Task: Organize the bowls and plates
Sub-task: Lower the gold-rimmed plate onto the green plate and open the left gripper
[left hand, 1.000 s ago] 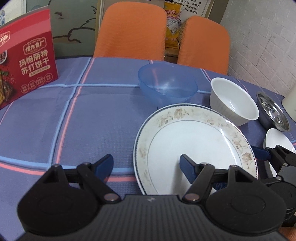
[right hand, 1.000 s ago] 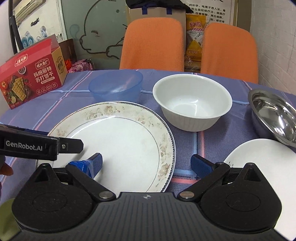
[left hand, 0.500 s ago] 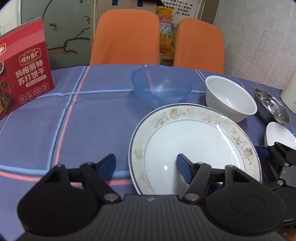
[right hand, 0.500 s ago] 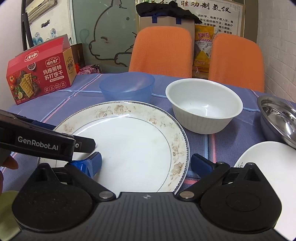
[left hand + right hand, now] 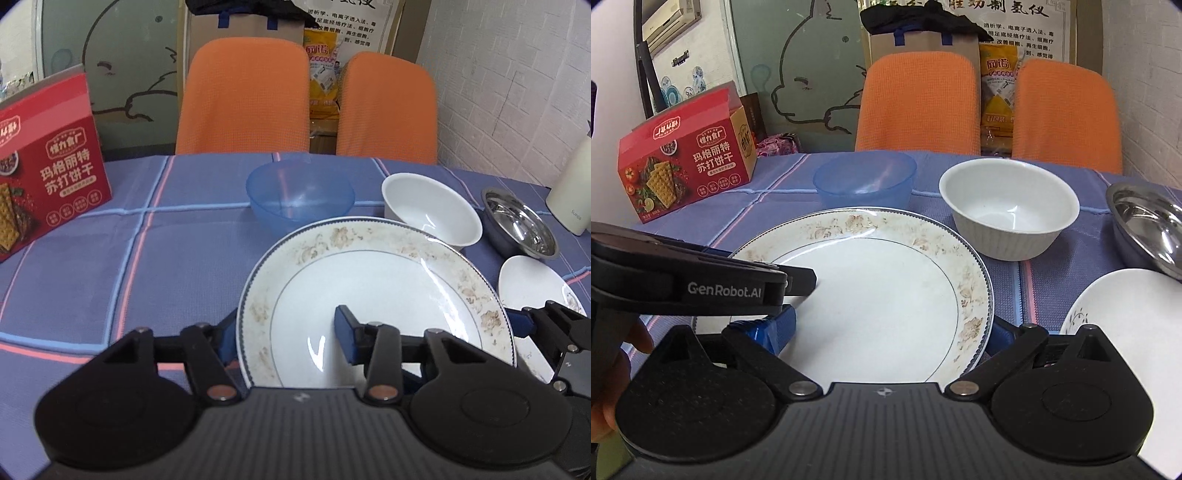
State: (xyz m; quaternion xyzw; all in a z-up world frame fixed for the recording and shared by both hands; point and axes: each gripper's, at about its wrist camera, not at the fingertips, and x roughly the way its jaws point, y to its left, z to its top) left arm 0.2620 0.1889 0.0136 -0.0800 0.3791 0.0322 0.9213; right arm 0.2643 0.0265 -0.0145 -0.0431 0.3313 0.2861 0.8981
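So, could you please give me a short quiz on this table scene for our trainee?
1. Which bowl stands between the translucent blue plastic bowl and the shiny steel bowl? A) white ceramic bowl B) wooden bowl C) red bowl
2. True or false: the blue bowl is stacked on the large floral-rimmed white plate.
3. How many orange chairs are in view?
Key: 1 A; 2 false, it stands behind the plate; 3 two.
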